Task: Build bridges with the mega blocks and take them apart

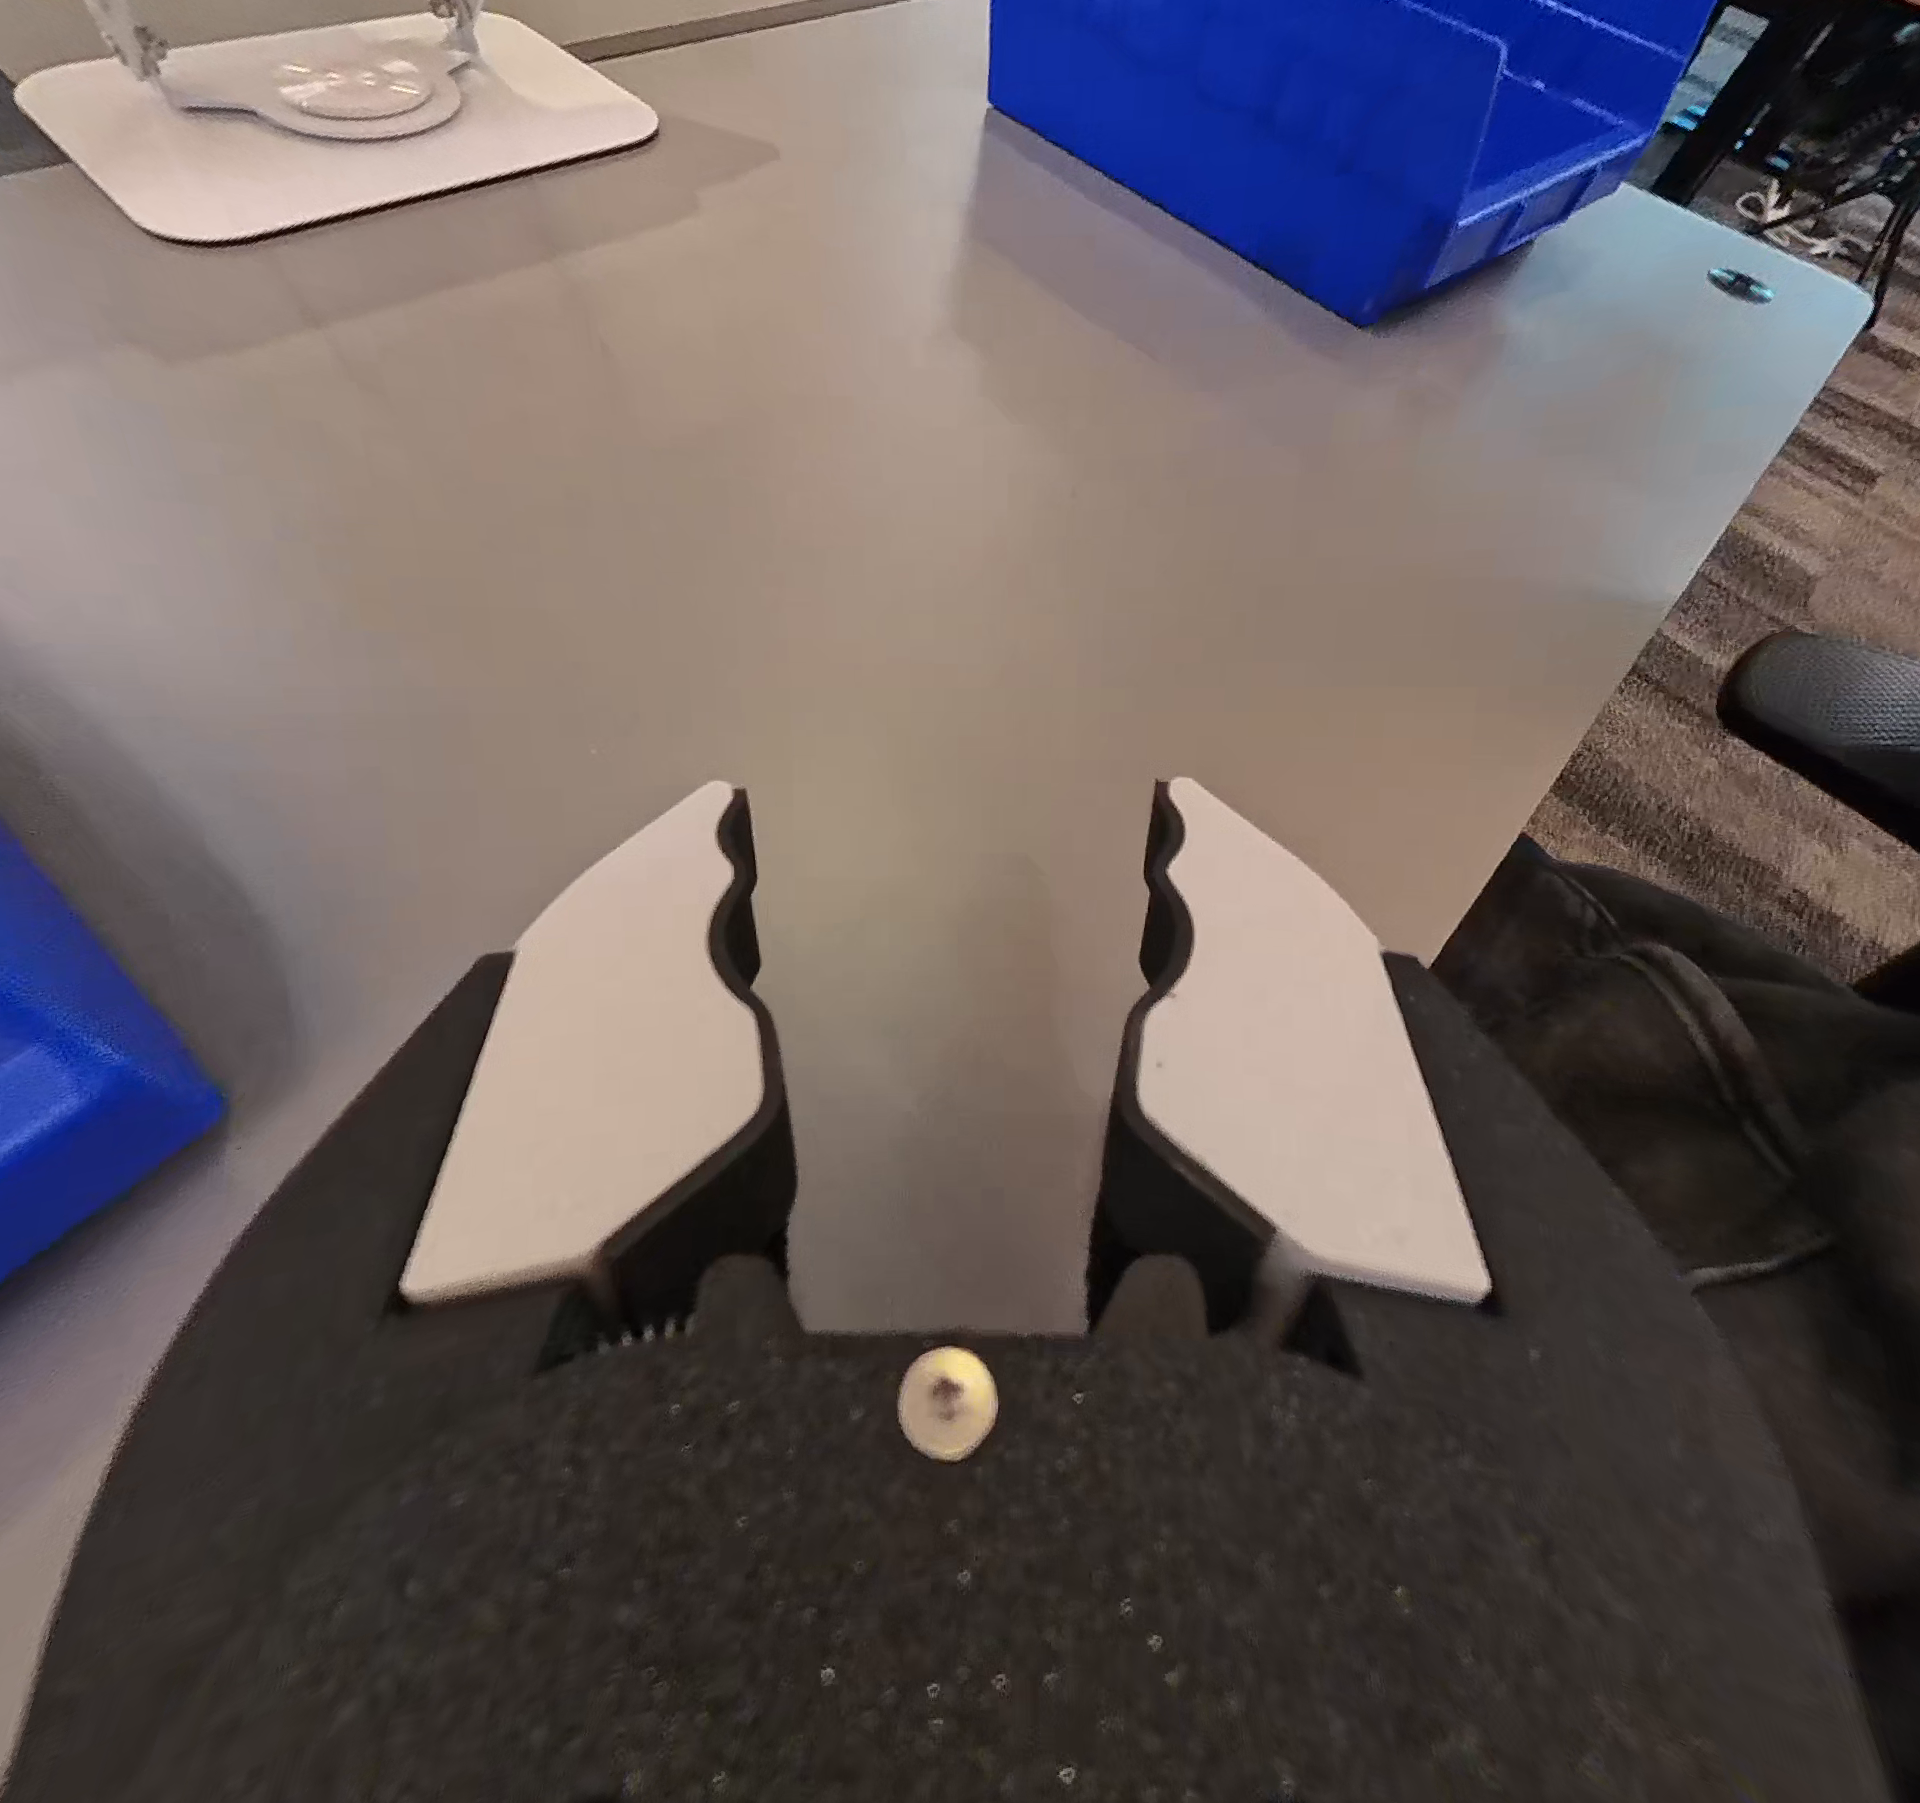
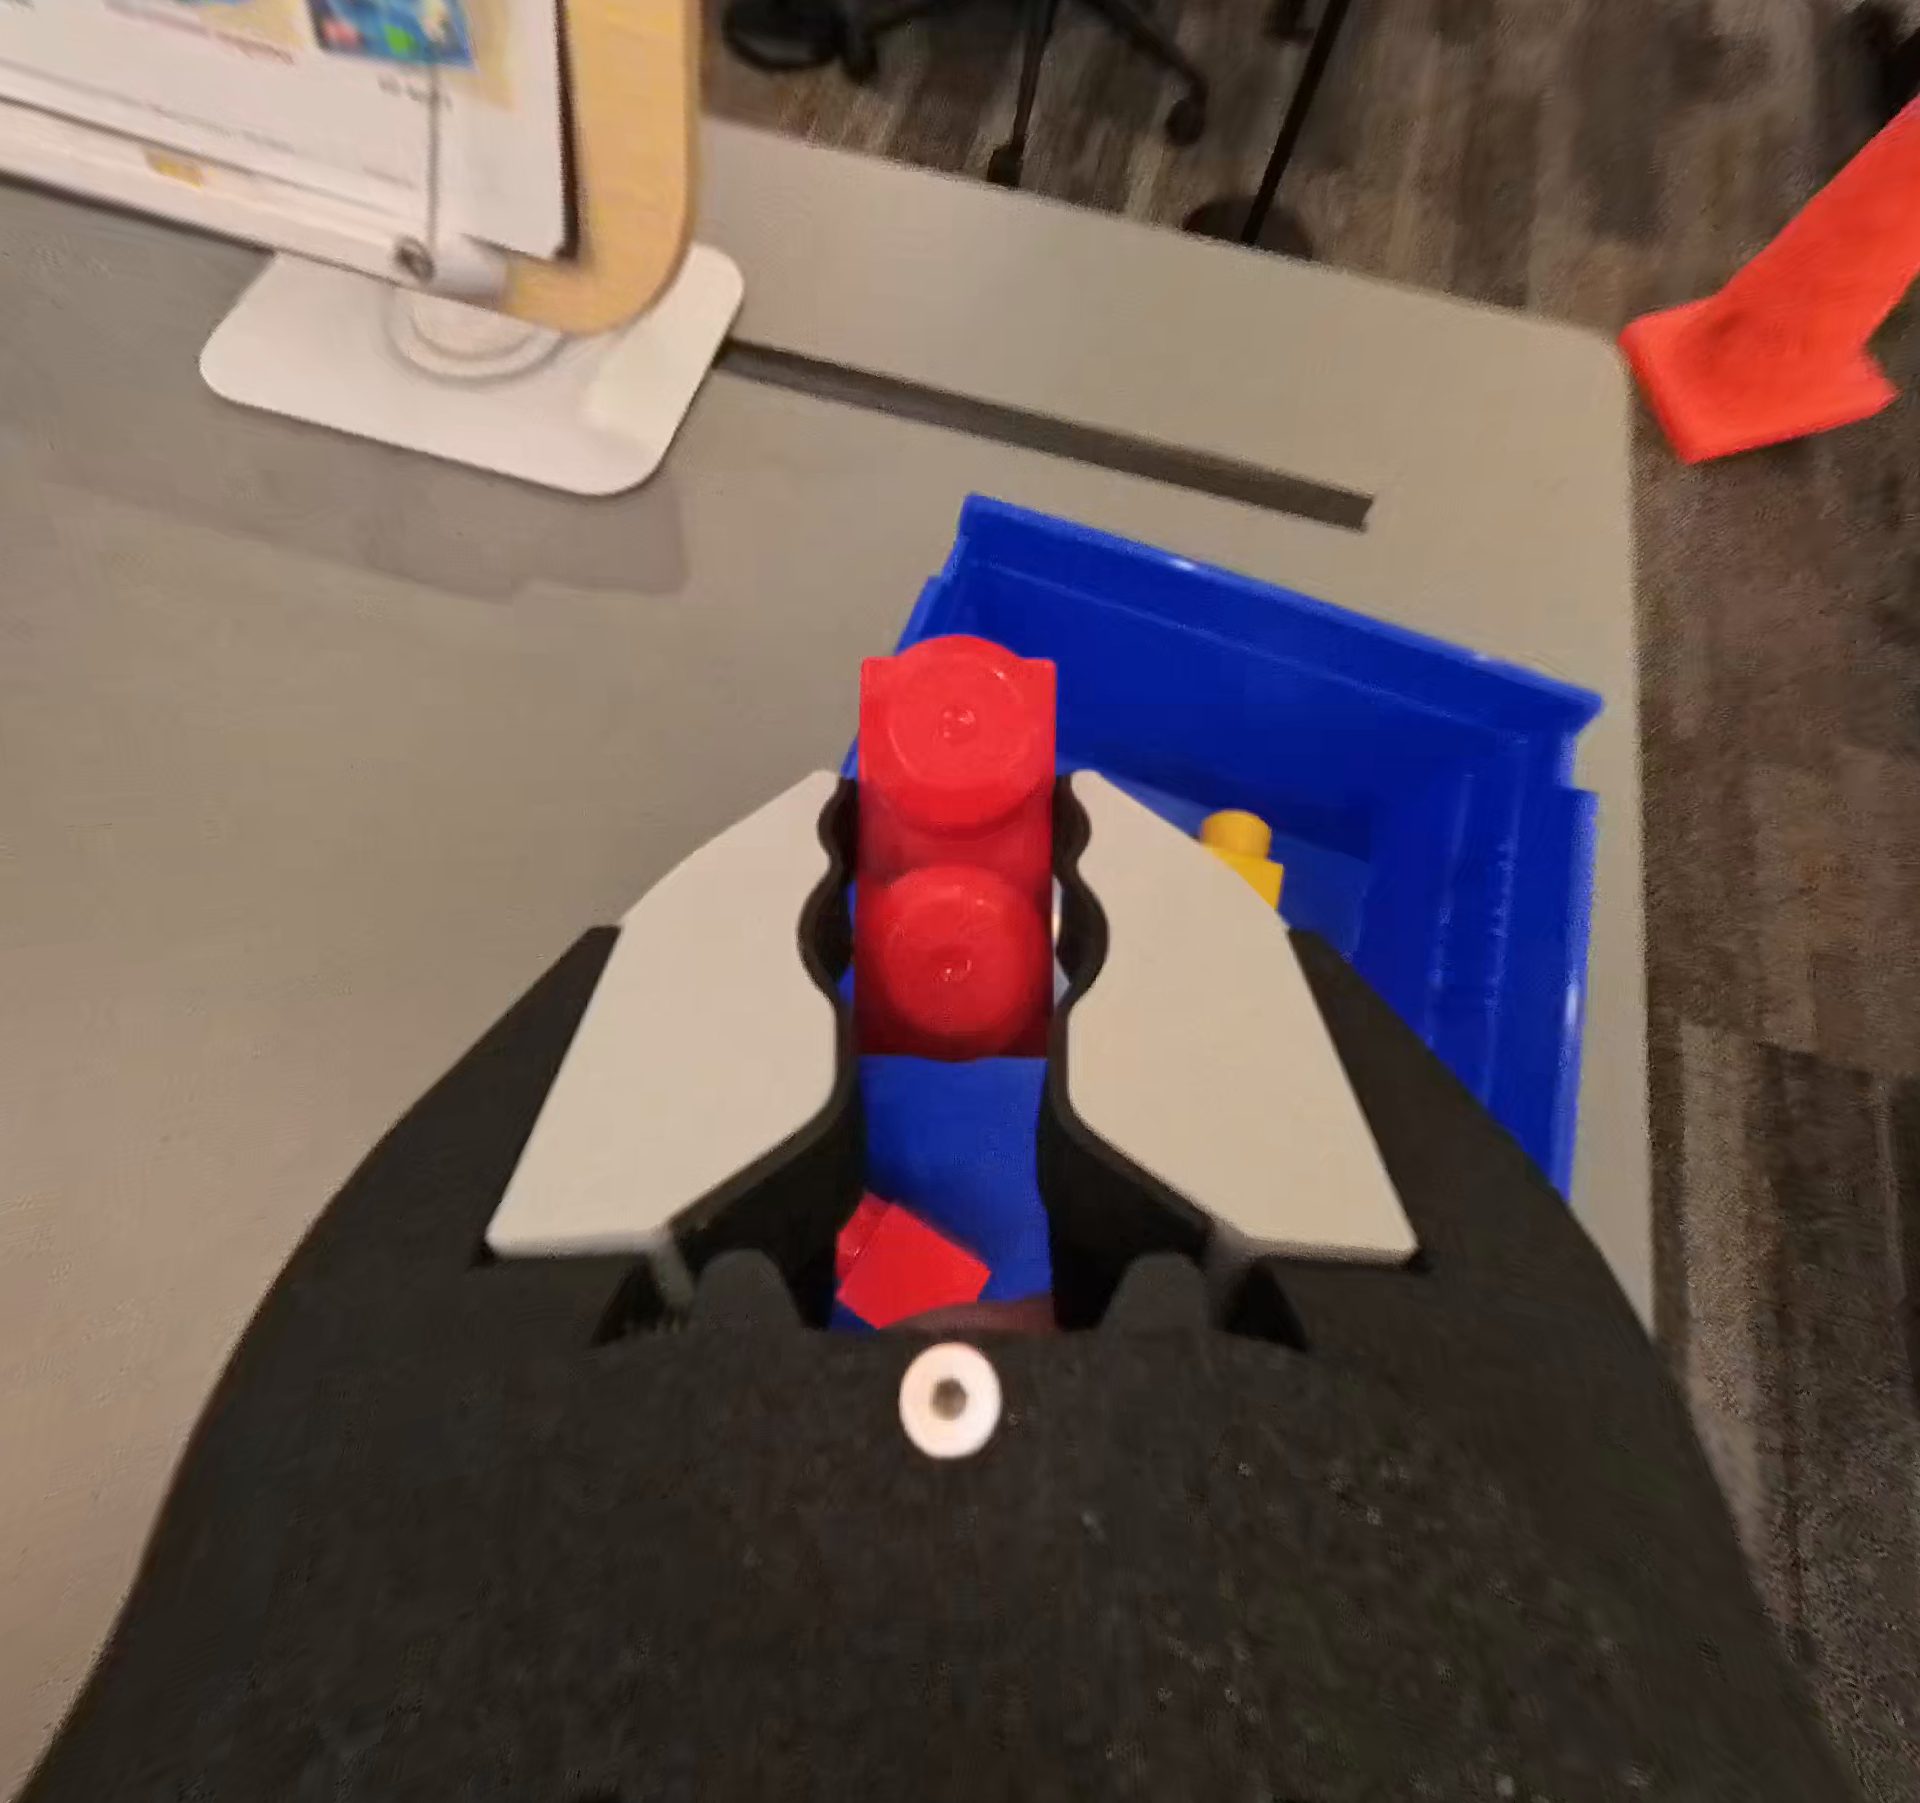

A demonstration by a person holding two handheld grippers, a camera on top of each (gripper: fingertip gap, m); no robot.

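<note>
Mega blocks are not seen in the left wrist view: only the grey table (image 1: 935, 506), a blue bin (image 1: 1299, 91) at its far right, a second blue bin's corner (image 1: 73, 1078) at the left edge and a white stand base (image 1: 343, 132) are shown, with the left gripper (image 1: 951, 818) held wide apart and empty above bare tabletop. In the right wrist view, a red two-stud block (image 2: 951, 849) is clamped between the fingers of the right gripper (image 2: 954, 808), held above the blue bin (image 2: 1455, 818), in which a yellow block (image 2: 1242, 854) and another red block (image 2: 904, 1270) are lying.

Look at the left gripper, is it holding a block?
No, the left gripper is open, with only bare grey table between its fingers.
</note>
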